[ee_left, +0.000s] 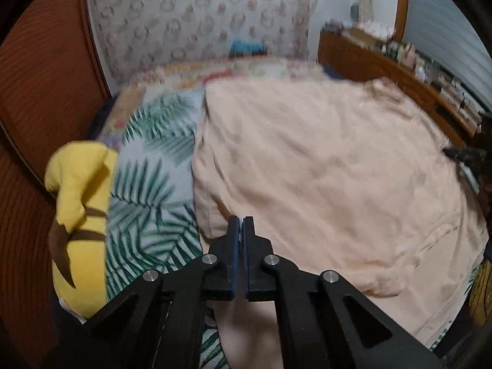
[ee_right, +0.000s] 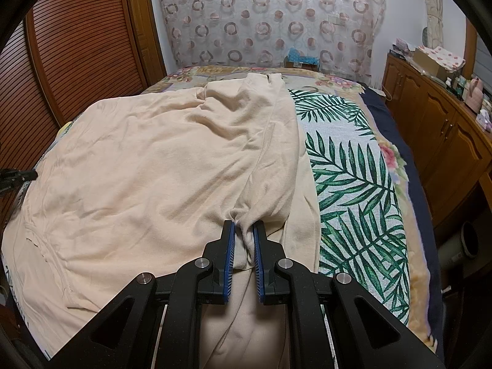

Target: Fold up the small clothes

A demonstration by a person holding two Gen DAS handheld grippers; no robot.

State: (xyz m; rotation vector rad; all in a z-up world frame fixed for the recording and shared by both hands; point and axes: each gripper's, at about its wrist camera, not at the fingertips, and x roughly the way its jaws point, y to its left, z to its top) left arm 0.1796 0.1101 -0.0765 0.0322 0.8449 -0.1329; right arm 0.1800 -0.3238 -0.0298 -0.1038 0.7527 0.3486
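A large peach garment (ee_left: 323, 169) lies spread over a bed, rumpled, and it also fills the right wrist view (ee_right: 153, 169). My left gripper (ee_left: 241, 223) is shut at the garment's near left edge, its fingers pressed together. Whether cloth is pinched between them does not show. My right gripper (ee_right: 244, 227) is shut on a bunched fold of the garment near its right edge, and the cloth puckers between the blue pads. Each gripper's tip shows in the other view, the right gripper (ee_left: 461, 153) at the far right and the left gripper (ee_right: 18, 175) at the far left.
A palm-leaf bedspread (ee_right: 353, 169) covers the bed. A yellow plush toy (ee_left: 80, 215) lies at the bed's left side. Slatted wooden wardrobe doors (ee_right: 77, 46) stand on the left, and a wooden dresser (ee_right: 446, 123) with several small items stands on the right. A circle-patterned curtain (ee_right: 270, 15) hangs behind.
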